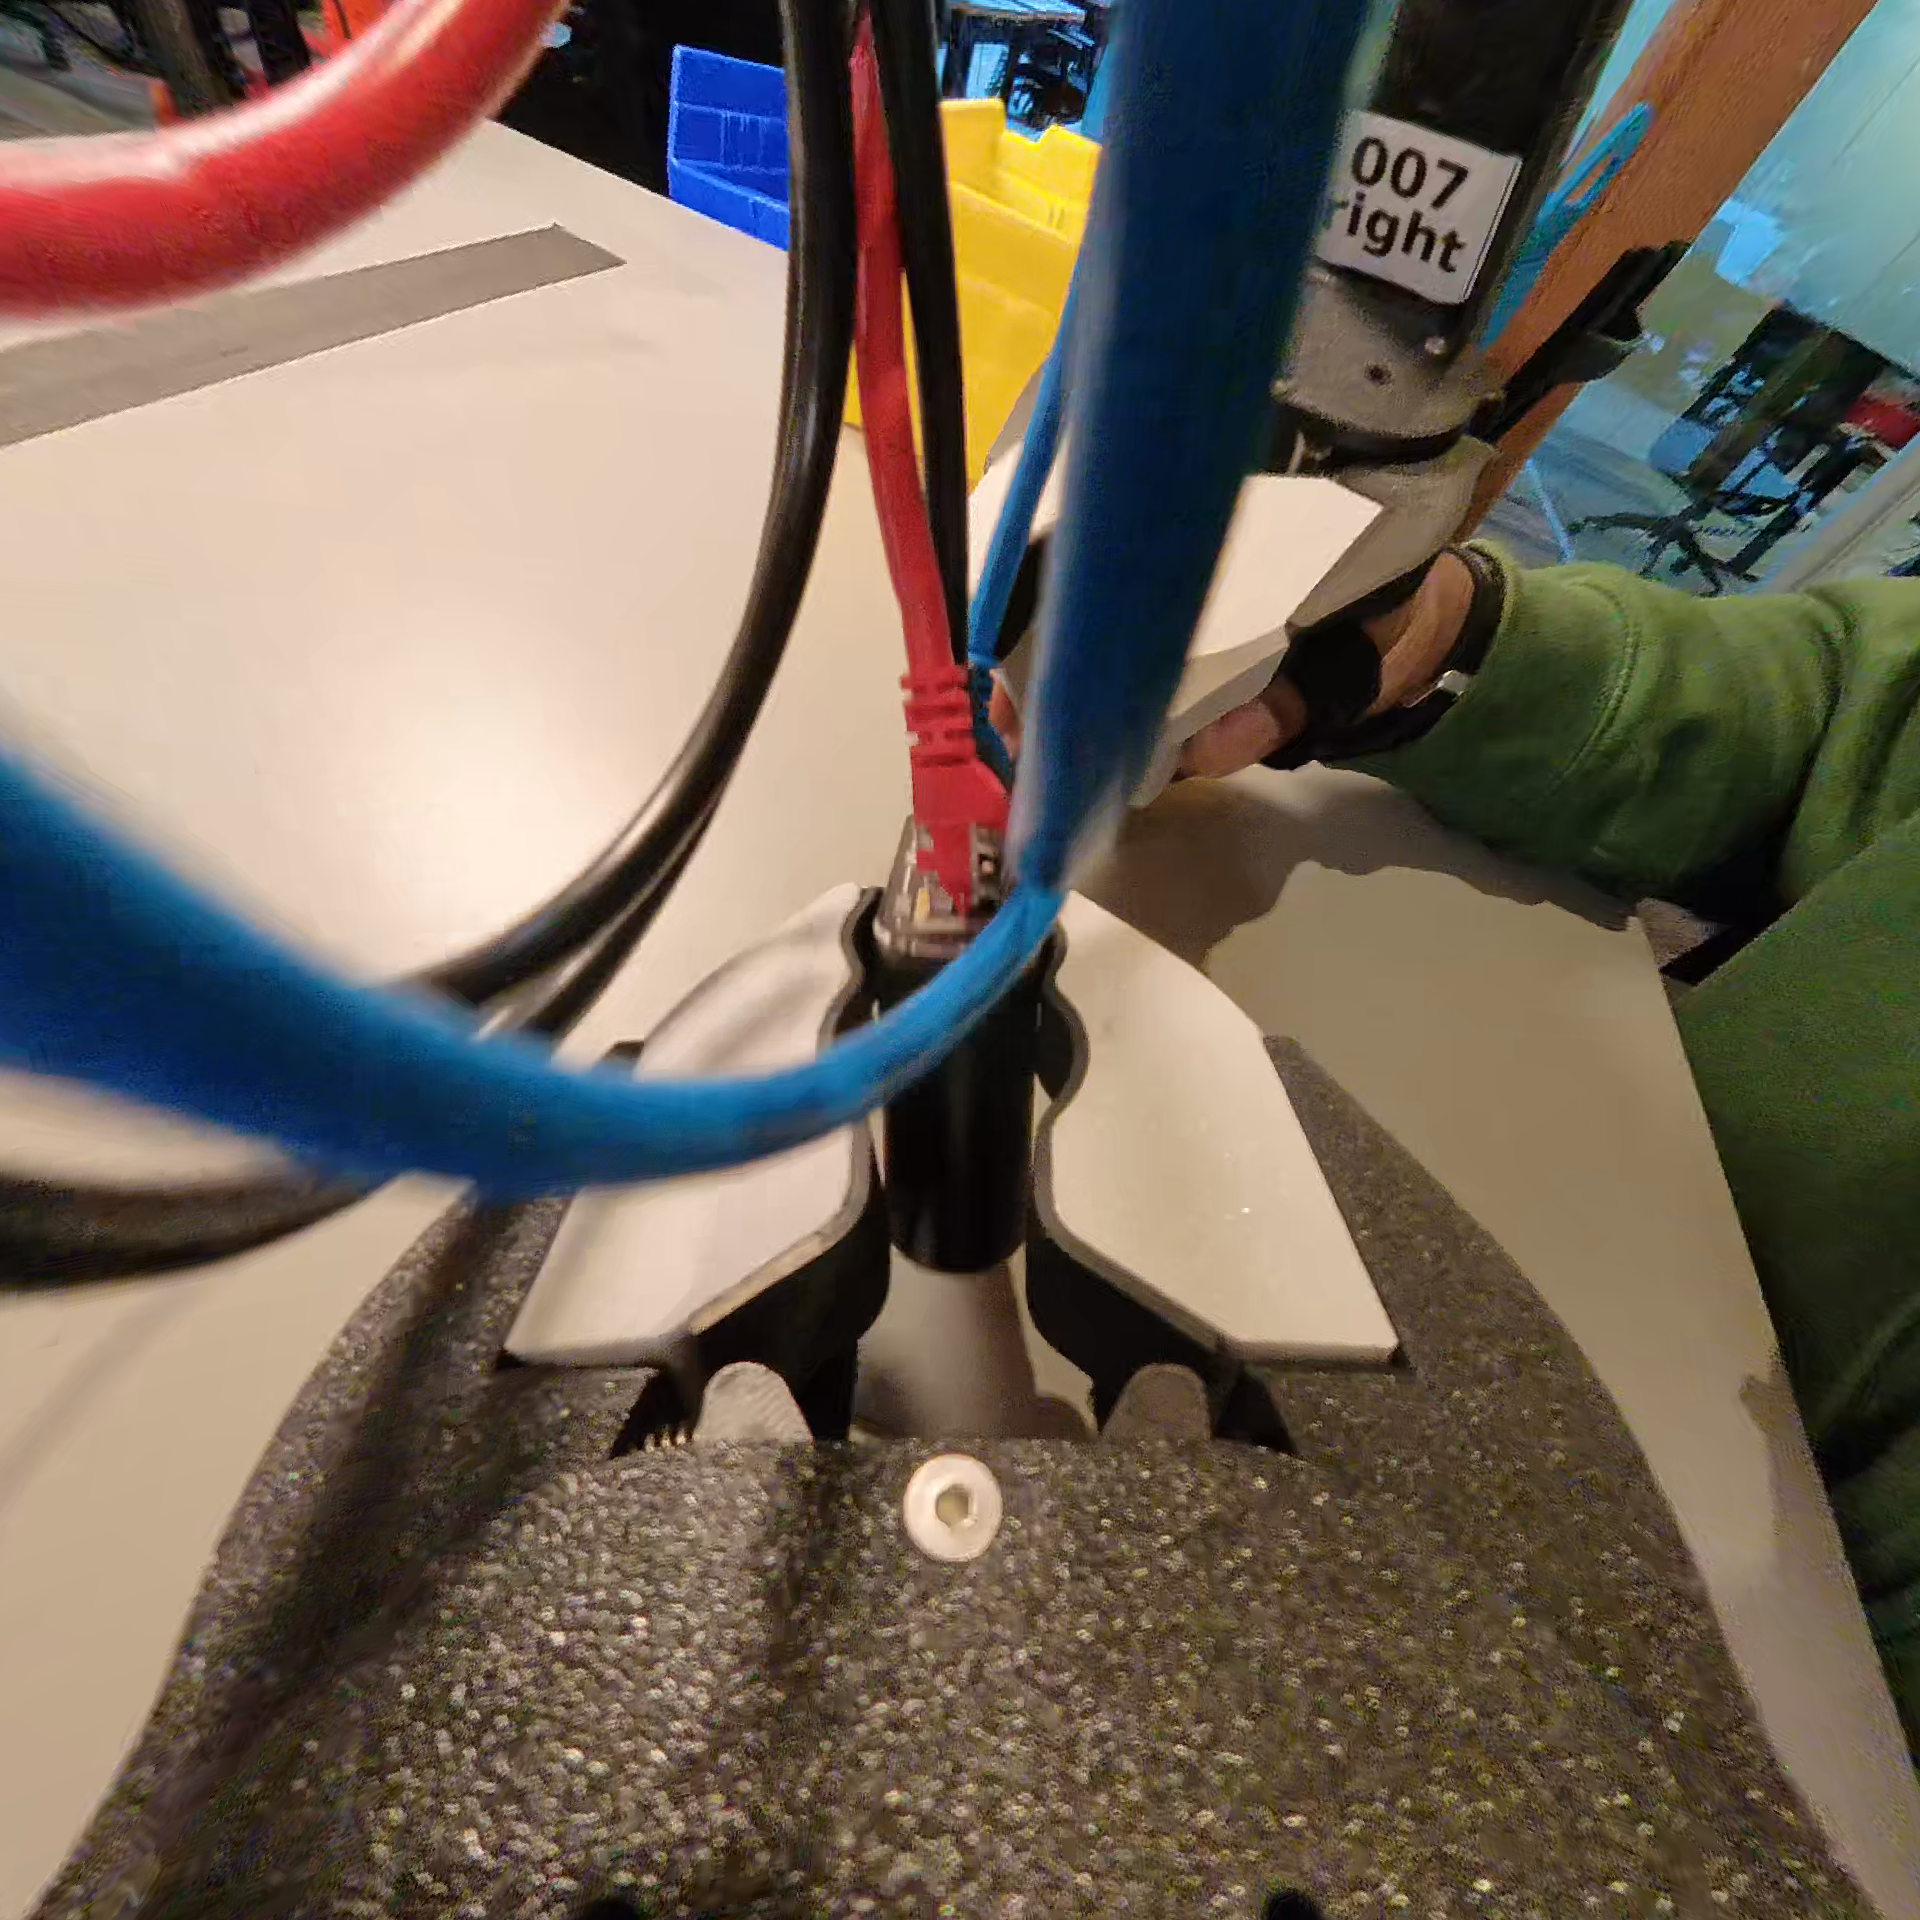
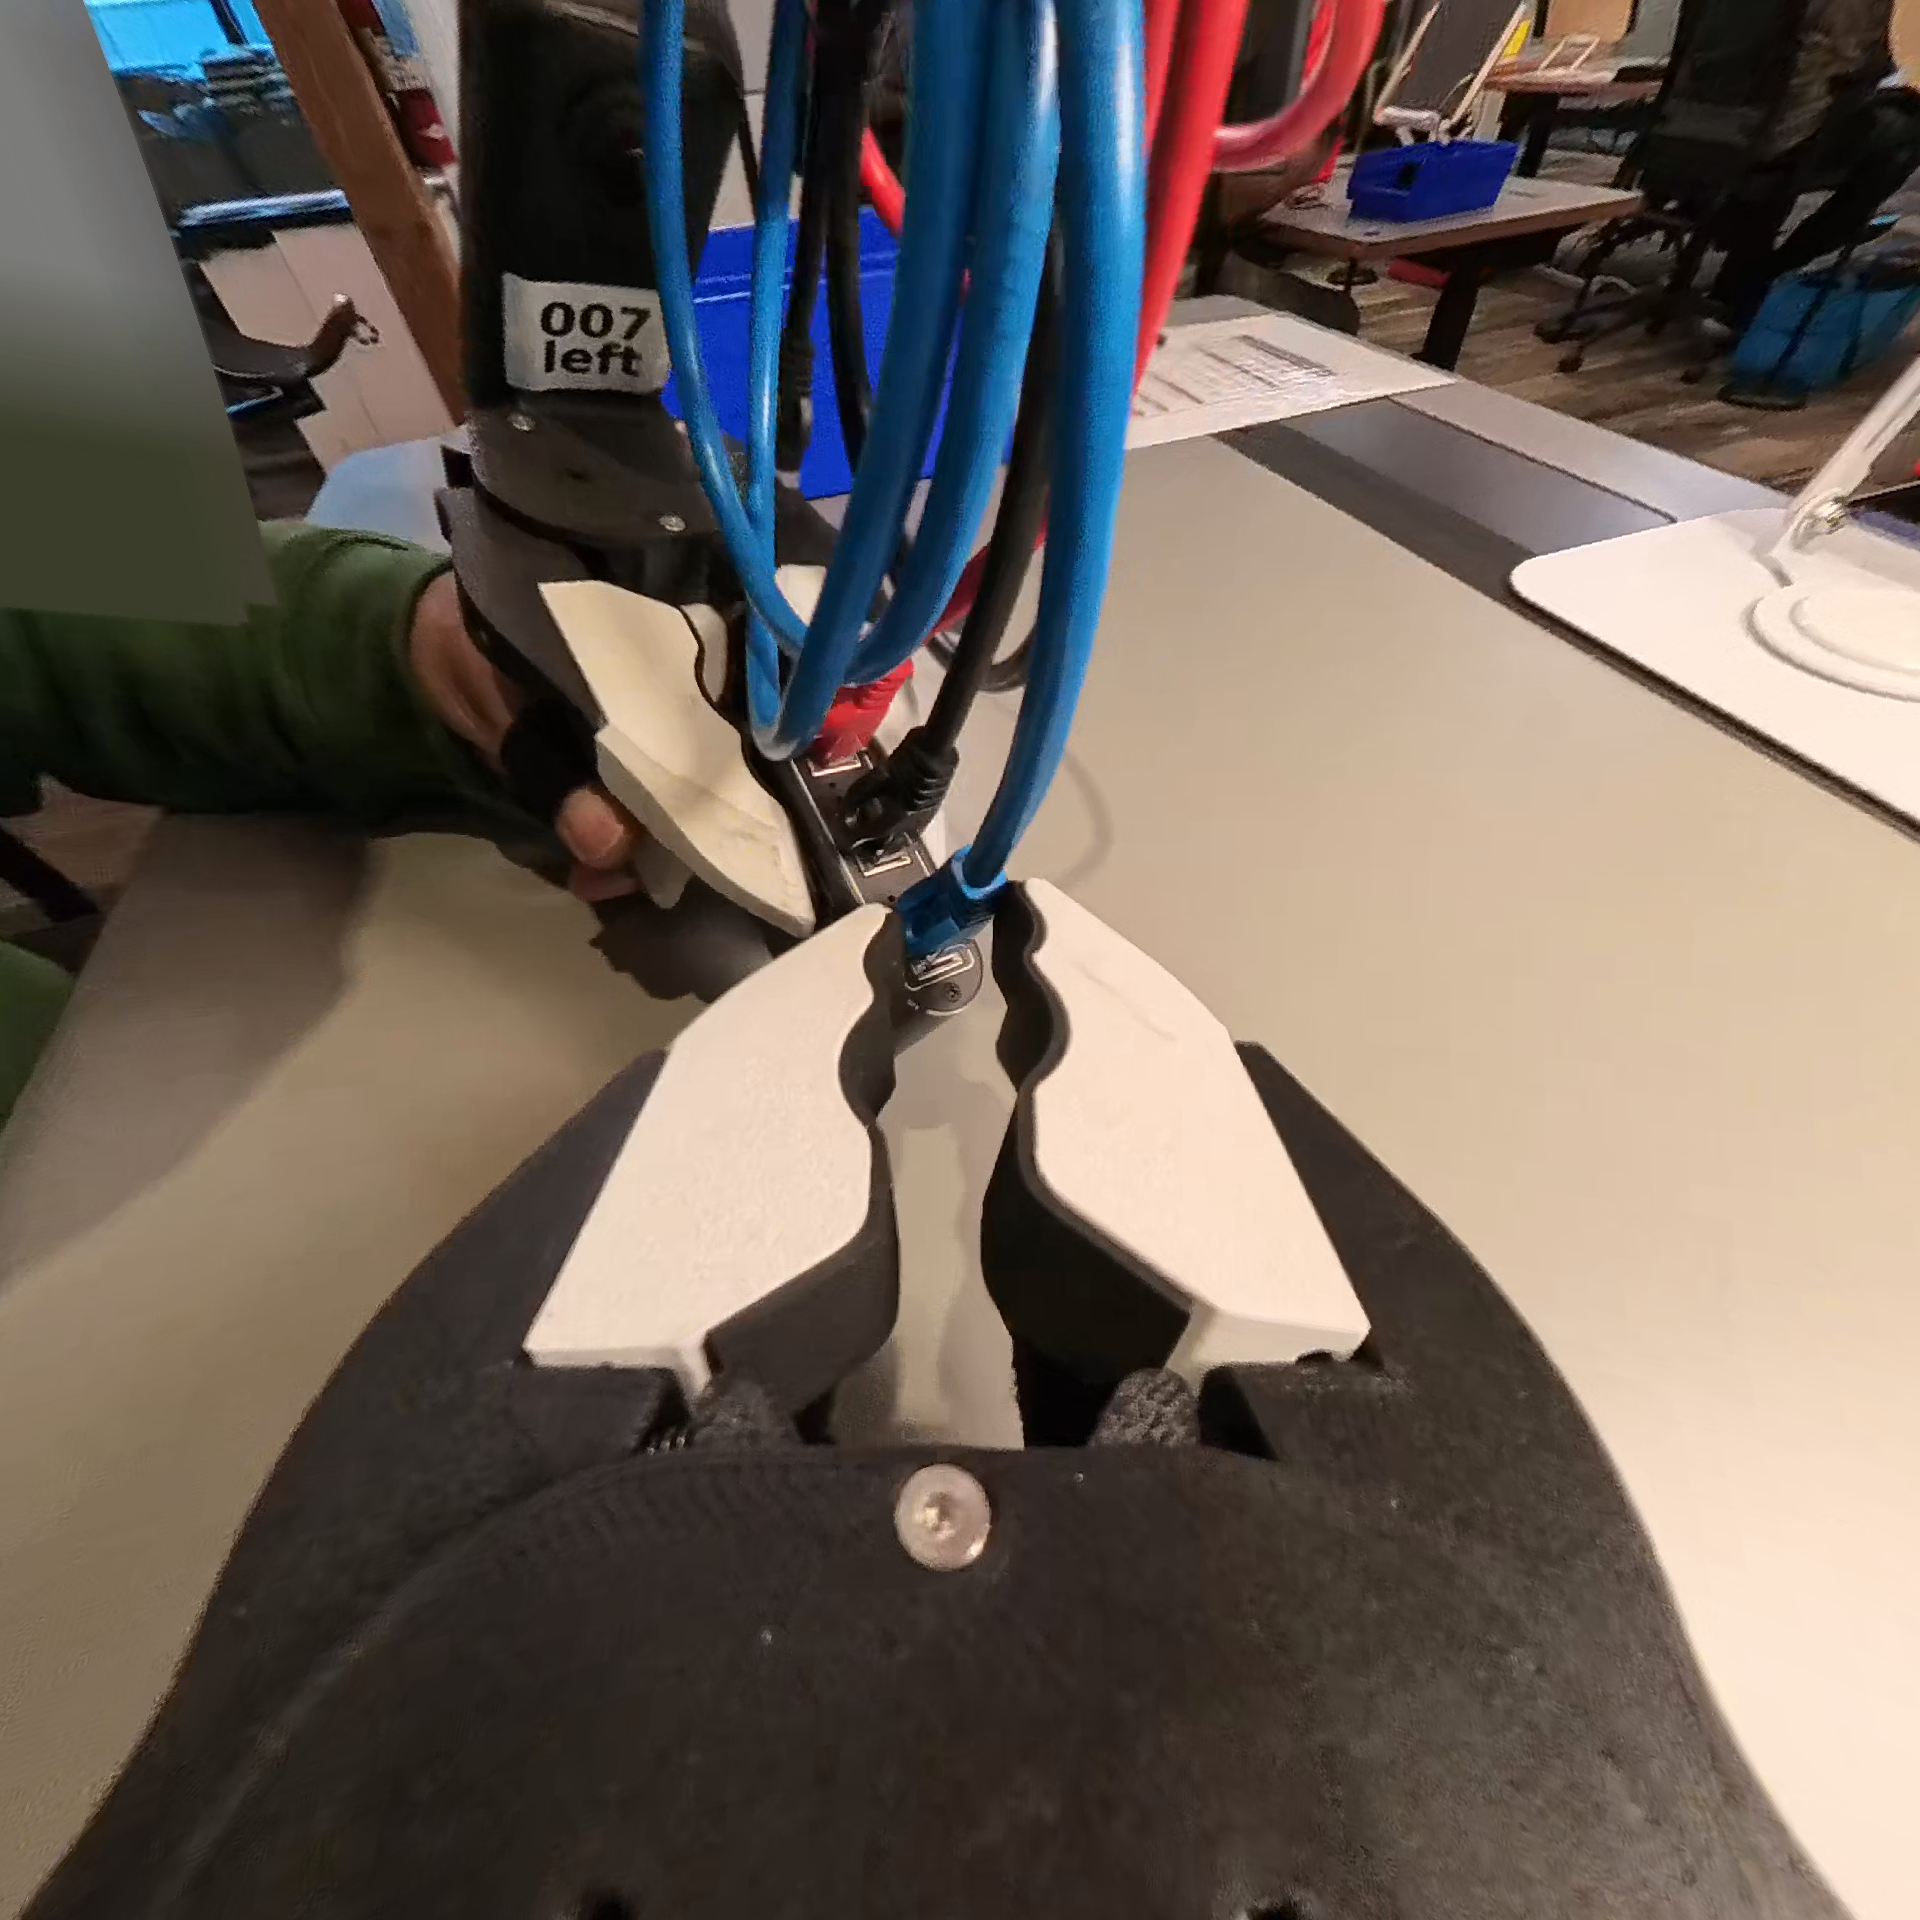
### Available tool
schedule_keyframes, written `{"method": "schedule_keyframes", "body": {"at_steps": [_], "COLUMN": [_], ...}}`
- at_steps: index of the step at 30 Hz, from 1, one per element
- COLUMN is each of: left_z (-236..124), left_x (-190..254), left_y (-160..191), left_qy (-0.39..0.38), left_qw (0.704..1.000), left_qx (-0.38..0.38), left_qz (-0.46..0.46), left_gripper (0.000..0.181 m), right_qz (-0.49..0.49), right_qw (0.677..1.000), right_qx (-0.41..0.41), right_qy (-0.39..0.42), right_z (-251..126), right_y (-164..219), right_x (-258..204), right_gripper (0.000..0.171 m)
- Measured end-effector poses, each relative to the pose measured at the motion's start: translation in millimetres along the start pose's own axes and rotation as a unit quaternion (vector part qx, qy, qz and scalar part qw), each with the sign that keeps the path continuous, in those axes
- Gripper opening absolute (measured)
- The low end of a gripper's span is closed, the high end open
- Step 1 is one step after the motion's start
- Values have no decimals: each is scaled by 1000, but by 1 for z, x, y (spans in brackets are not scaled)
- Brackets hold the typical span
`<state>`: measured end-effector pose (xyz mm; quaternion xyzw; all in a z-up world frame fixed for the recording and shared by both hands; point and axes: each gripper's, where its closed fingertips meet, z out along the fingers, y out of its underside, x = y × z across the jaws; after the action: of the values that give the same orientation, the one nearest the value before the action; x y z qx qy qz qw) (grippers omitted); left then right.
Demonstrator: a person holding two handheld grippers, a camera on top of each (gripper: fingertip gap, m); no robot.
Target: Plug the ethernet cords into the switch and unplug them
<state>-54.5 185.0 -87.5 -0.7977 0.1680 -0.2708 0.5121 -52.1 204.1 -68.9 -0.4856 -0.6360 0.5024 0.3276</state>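
1. Switch (image 2: 883,831): slim black bar lying on the beige table (image 2: 1351,831), ports facing up. It runs from the right gripper's near end toward the left gripper at the far left in the right wrist view.
2. Left gripper (image 1: 951,935): pinching one end of the switch, fingers (image 1: 758,1101) pressed against both sides of the black body. My read: it's the clamp, holding the bar against plug forces.
3. Right gripper (image 2: 940,940): fingers (image 2: 769,1091) narrowed around the opposite end of the switch, flanking the blue plug (image 2: 940,914). There's a small gap on the right side, so I can't tell whether it's gripping the plug or the bar, or just closing in.
4. Blue plug sits at the port nearest the right gripper and looks seated, or nearly so. The latch isn't visible.
5. Red plug (image 1: 951,790) is in a port near the left gripper; black plug (image 2: 899,790) sits mid-bar. One port between the black and blue plugs looks open.
6. Blue cords (image 2: 935,364), red cord (image 1: 208,197) and black cable (image 1: 800,416) all hang from above, so the plugs enter vertically. One blue loop drapes across the left gripper's view, touching its fingertips: snag risk.
7. Blue bin (image 1: 727,135) and yellow bin (image 1: 1008,239) sit on the far side of the table, clear of the work.
8. Judgement: the right gripper is working the blue plug. Whether it's inserting or pulling can't be told.
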Motion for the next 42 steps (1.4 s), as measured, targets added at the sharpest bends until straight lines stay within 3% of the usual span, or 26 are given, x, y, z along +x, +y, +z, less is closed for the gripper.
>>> {"method": "schedule_keyframes", "body": {"at_steps": [1,9,15,16,18,19,20,27,28,29,42], "left_z": [1,1,-1,-2,-2,-2,-2,1,2,2,4], "left_x": [-1,4,5,6,7,8,8,18,19,20,23], "left_y": [1,7,8,9,9,10,10,14,15,16,23], "left_qy": [-8,23,64,72,83,87,89,101,100,99,95], "left_qw": [1000,999,995,994,992,991,991,991,992,992,991], "left_qx": [-4,-27,-27,-27,-28,-30,-32,-49,-52,-55,-83], "left_qz": [3,0,-71,-79,-91,-95,-98,-69,-64,-60,-33], "left_gripper": [29,25,24,38,42,27,29,29,42,26,28], "right_qz": [3,16,8,7,9,10,11,12,10,8,-34], "right_qw": [1000,999,998,998,998,997,997,995,995,994,990], "right_qx": [-2,-13,-28,-25,-26,-27,-28,-53,-56,-59,-80], "right_qy": [-15,-35,-64,-65,-64,-65,-66,-83,-86,-88,-107], "right_z": [2,7,2,3,4,4,4,9,9,9,7], "right_y": [2,4,7,6,7,7,8,19,20,21,28], "right_x": [-4,-14,-20,-21,-21,-21,-21,-27,-28,-29,-36], "right_gripper": [11,10,25,25,26,26,26,29,29,28,22]}}
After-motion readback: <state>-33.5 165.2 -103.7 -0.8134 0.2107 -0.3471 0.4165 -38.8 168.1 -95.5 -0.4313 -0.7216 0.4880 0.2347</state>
